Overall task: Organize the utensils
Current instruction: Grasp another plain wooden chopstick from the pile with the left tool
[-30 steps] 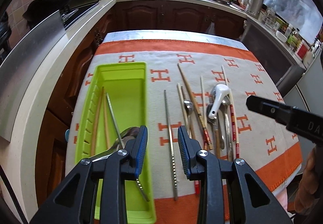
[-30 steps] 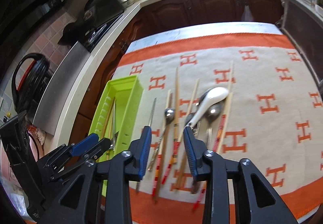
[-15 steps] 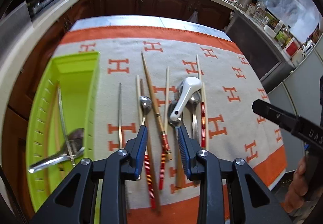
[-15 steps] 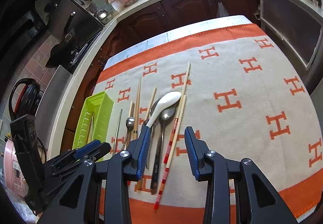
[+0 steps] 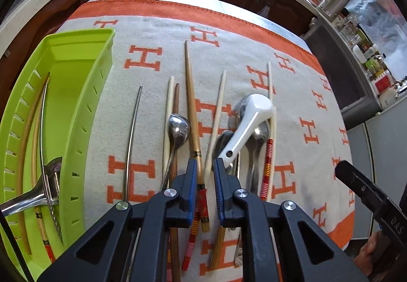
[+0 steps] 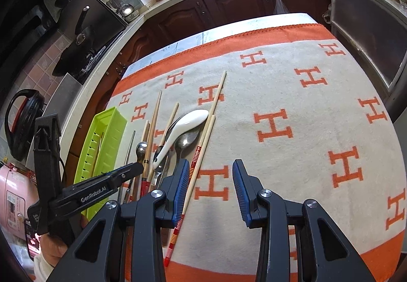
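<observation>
Left gripper (image 5: 205,170) hangs low over the utensil row, jaws narrowed but gripping nothing; a pale bamboo chopstick (image 5: 215,120) runs into the gap between the blue pads (image 5: 191,180). Its long axis points away from the gripper, roughly in line with the fingers, so a close here looks likely to catch it. Brown chopstick (image 5: 192,104) lies just left, white ceramic spoon (image 5: 248,127) just right, overlapping metal spoons. Green tray (image 5: 84,109) is far left, already holding a spoon and chopsticks. Right gripper (image 6: 211,180) is spread wide and empty, over bare blanket (image 6: 305,104), right of the pile; left is nearer.
</observation>
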A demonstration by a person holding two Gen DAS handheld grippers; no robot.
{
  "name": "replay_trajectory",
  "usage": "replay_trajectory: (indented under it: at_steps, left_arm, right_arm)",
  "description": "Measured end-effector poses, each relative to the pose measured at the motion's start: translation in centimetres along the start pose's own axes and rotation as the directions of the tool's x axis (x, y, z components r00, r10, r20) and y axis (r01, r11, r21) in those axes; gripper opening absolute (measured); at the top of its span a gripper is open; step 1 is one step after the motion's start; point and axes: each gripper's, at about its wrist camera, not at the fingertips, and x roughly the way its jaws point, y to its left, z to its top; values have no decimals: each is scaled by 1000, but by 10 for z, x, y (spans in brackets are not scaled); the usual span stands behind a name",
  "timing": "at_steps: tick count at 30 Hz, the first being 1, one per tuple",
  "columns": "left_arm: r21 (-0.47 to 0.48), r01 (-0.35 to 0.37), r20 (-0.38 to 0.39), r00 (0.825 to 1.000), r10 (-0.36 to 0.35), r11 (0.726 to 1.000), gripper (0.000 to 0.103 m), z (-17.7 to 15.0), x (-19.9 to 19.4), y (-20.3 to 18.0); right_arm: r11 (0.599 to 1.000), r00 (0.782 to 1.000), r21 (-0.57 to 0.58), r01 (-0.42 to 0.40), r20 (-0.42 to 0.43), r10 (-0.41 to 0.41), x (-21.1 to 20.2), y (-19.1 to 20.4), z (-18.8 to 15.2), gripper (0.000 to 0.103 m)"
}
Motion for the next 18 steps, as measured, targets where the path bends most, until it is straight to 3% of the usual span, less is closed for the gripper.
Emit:
replay_trajectory:
  at_steps: [9, 18]
  left_arm:
    - [-31, -31, -18, 999, 31, 999, 11, 8, 20, 0]
    - [20, -125, 19, 992, 124, 992, 11, 15, 27, -11]
  right_arm:
    - [1000, 1000, -8, -2, -17, 2, 16, -7, 1, 36]
    - [1000, 1000, -20, 0, -29, 0, 27, -8, 0, 36]
